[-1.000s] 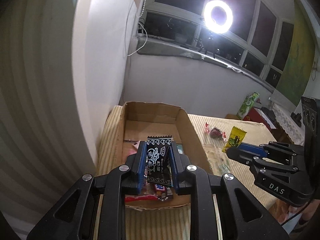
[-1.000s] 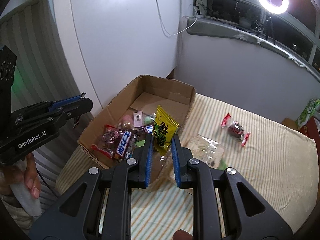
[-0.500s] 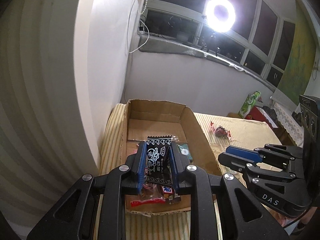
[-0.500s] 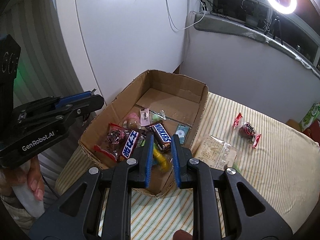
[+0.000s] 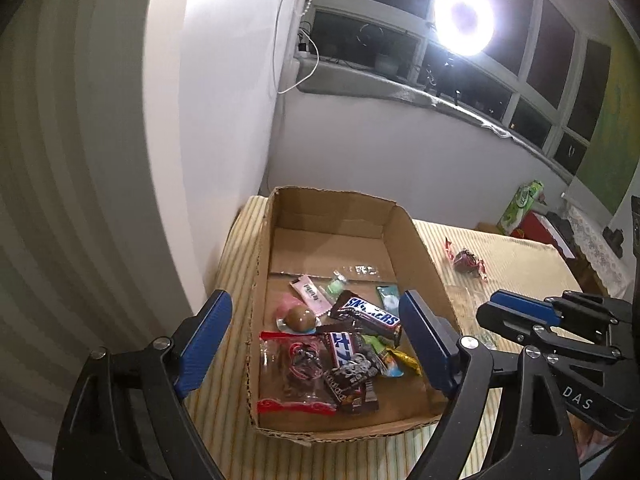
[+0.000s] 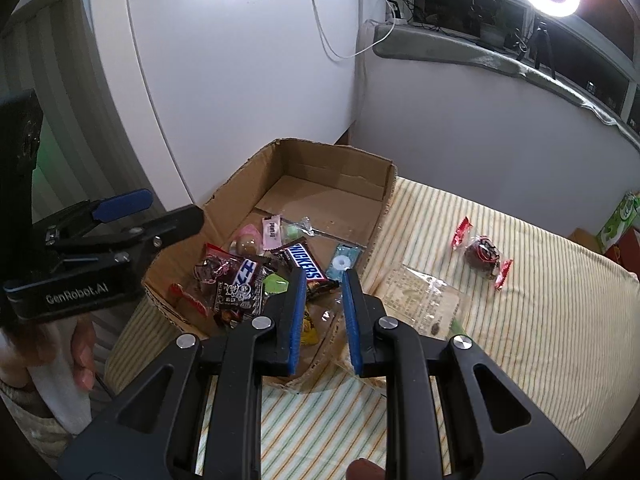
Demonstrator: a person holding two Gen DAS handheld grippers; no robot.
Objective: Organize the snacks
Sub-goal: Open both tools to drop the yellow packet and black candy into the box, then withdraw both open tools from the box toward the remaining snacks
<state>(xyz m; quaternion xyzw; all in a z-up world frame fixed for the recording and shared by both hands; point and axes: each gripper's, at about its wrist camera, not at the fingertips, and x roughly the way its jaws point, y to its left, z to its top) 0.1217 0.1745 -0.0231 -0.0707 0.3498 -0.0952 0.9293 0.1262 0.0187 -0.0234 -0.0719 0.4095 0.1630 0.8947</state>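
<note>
A cardboard box (image 5: 416, 248) (image 6: 384, 184) on a striped tablecloth holds several snacks, among them a Snickers bar (image 5: 370, 314) (image 6: 306, 266), a black-and-white packet (image 5: 350, 374) (image 6: 240, 294) and a yellow packet (image 5: 404, 358) (image 6: 308, 326). My left gripper (image 5: 316, 320) hangs wide open and empty above the box's near end; it also shows in the right wrist view (image 6: 160, 210). My right gripper (image 6: 322, 294) is empty with its jaws a narrow gap apart over the box's near right corner; it also shows in the left wrist view (image 5: 516, 312).
On the cloth right of the box lie a clear plastic packet (image 6: 424, 304) and a red-wrapped dark candy (image 6: 482, 254) (image 5: 466, 260). A green carton (image 5: 520, 208) stands at the far right. A white wall runs close behind and left of the box.
My left gripper opened and the black-and-white packet dropped into the box. My right gripper let go of the yellow packet, which now lies in the box's near corner.
</note>
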